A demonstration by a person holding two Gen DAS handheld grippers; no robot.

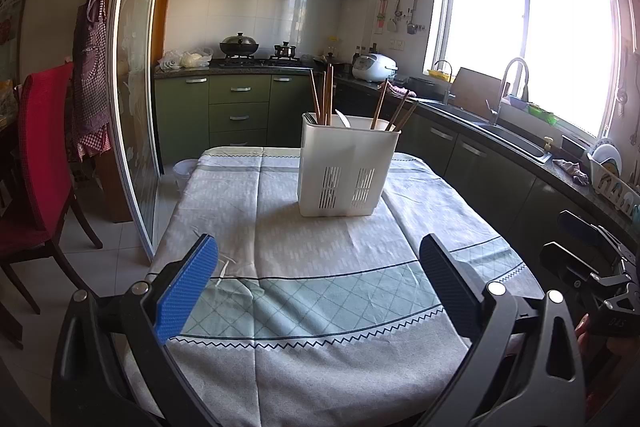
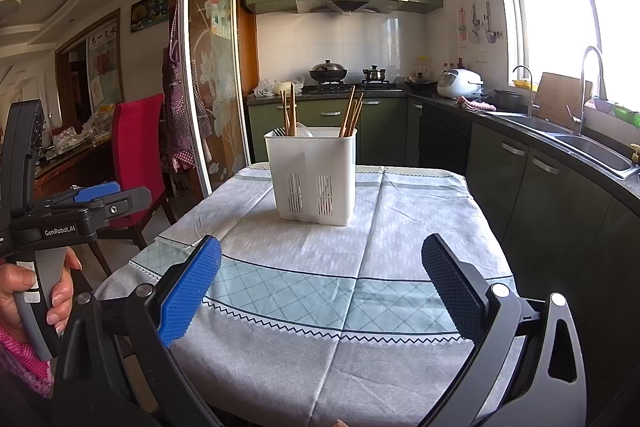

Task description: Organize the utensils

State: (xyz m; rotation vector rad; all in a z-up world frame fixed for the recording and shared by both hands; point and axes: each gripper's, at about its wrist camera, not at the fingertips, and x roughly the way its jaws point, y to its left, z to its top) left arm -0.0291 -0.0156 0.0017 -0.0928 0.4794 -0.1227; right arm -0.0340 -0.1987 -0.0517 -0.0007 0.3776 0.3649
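Utensil holder (image 1: 347,167): white plastic caddy, upright, slotted vents low on its near face. It stands on the far half of the counter (image 1: 320,291), on the patterned cloth, roughly central across its width.

Contents: wooden chopsticks (image 1: 323,95) in two clusters. One group stands near-vertical at the holder's left end; the other (image 1: 394,111) leans rightward at the right end. Long axes run upward out of the rim. Pale and metal utensil tips (image 1: 342,119) show between the clusters; their kind is too small to tell. Whether an inner divider separates the groups cannot be told.

Left gripper (image 1: 320,275): jaws wide apart, nothing between them, blue pad on one finger. It hangs above the near part of the cloth, pointed straight at the holder.

Right gripper (image 2: 322,279): jaws likewise wide, holding nothing, also above the near cloth. From this view the holder (image 2: 314,175) sits ahead and slightly left of centre.

Relation for the coming move: the holder lies directly ahead of both grippers, well apart from each. Neither is clearly nearer. Any pick will likely need a reach forward and a grasp across an upright stick from the side or above.

Surroundings: a person's hand (image 2: 28,291) grips the left tool's handle.
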